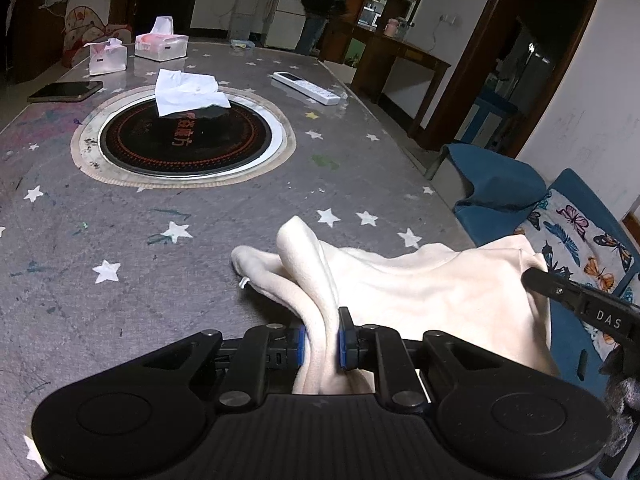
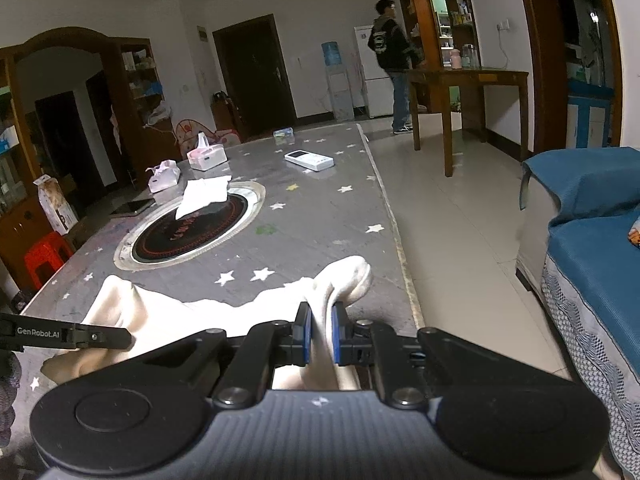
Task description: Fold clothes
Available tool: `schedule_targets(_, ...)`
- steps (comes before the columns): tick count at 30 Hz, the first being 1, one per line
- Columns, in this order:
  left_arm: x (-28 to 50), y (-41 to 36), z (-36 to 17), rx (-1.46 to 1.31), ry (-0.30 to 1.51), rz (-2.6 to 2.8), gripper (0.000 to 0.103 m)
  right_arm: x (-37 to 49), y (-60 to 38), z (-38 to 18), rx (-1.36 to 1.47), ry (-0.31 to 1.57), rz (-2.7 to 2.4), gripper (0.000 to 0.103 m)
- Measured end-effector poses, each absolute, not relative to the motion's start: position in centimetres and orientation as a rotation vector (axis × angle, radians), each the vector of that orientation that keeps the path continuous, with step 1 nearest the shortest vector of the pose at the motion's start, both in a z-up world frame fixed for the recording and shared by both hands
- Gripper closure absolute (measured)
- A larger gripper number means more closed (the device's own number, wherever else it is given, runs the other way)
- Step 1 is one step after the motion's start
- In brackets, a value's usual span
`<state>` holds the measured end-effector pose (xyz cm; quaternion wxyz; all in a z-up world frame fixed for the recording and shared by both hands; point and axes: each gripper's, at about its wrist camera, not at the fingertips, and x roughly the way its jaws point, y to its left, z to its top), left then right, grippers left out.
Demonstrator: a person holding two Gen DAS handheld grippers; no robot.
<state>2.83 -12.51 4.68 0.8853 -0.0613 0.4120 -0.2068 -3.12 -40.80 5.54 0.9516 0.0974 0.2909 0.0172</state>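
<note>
A cream garment (image 1: 420, 296) hangs stretched between my two grippers above the near edge of the grey star-patterned table (image 1: 160, 264). My left gripper (image 1: 322, 344) is shut on one bunched edge of it. My right gripper (image 2: 320, 336) is shut on the other bunched edge (image 2: 340, 284), and the cloth sags toward the left in that view (image 2: 160, 320). The right gripper's finger shows at the right of the left wrist view (image 1: 560, 292). The left gripper's finger shows at the left of the right wrist view (image 2: 80, 336).
A round black induction hob (image 1: 184, 140) with a white tissue (image 1: 188, 92) sits mid-table. Tissue packs (image 1: 160, 44), a phone (image 1: 66, 92) and a white remote (image 1: 306, 88) lie farther back. A blue sofa (image 2: 592, 240) stands on the right. A person (image 2: 394, 80) stands by a wooden desk.
</note>
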Motion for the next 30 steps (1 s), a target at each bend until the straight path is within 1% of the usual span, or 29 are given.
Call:
schedule_targets(25,2.5,-12.7,3.1,-0.083,0.885,-0.439,0.086,-1.7,-40.7,3.5,0.104,0.656,-0.018,0.094)
schedule_targets(30,2.5,-12.7,3.1,-0.078,0.883,-0.433,0.082,-1.5,-40.8,3.1,0.097,0.669,-0.025,0.092)
